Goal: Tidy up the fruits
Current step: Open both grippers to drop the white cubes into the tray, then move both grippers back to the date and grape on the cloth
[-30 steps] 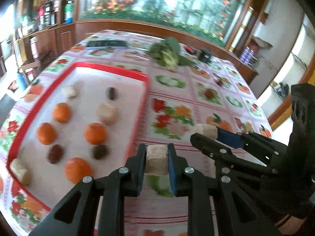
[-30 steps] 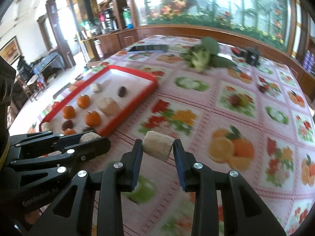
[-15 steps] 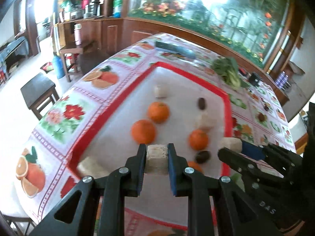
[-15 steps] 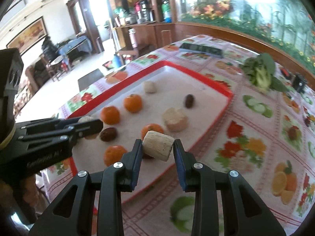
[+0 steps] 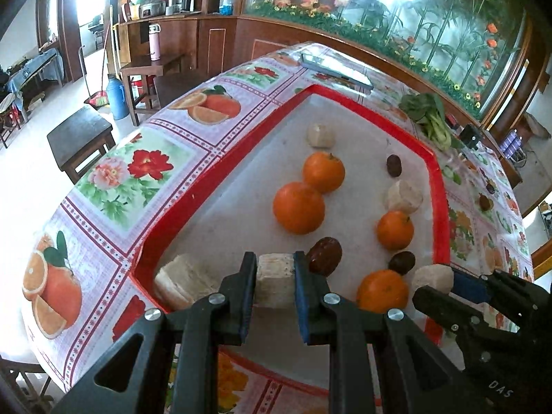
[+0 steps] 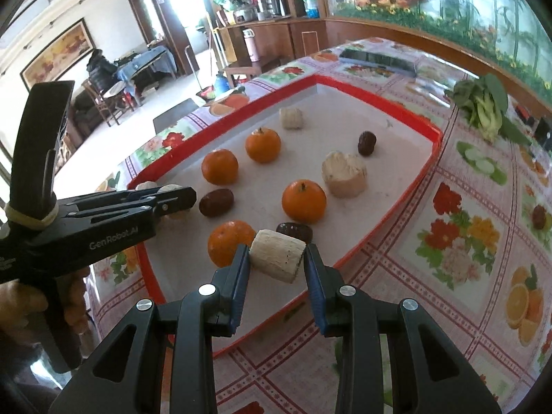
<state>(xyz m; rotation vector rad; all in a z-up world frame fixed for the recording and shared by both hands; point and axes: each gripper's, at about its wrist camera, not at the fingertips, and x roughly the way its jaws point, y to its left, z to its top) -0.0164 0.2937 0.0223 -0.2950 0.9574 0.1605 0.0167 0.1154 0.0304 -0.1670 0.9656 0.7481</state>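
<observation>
A red-rimmed white tray (image 5: 238,145) (image 6: 407,114) holds several oranges (image 5: 298,207) (image 6: 303,201), dark dates (image 5: 324,255) (image 6: 216,201) and pale beige chunks (image 5: 403,196) (image 6: 344,173). My left gripper (image 5: 275,284) is shut on a pale beige chunk (image 5: 274,284) over the tray's near left corner, beside another chunk (image 5: 183,281) lying there. My right gripper (image 6: 277,265) is shut on a pale cylindrical chunk (image 6: 277,259) over the tray's near edge. Each gripper shows in the other's view, the right (image 5: 434,281) and the left (image 6: 172,197).
The table (image 6: 459,234) has a fruit-and-flower patterned cloth. Leafy greens (image 5: 429,117) (image 6: 484,107) and a dark flat device (image 6: 376,58) lie beyond the tray. A loose date (image 6: 539,216) lies on the cloth to the right. Stools (image 5: 81,138) stand left of the table edge.
Both grippers, still holding their chunks, have swung left from over the bare cloth to over the tray and come down closer to it.
</observation>
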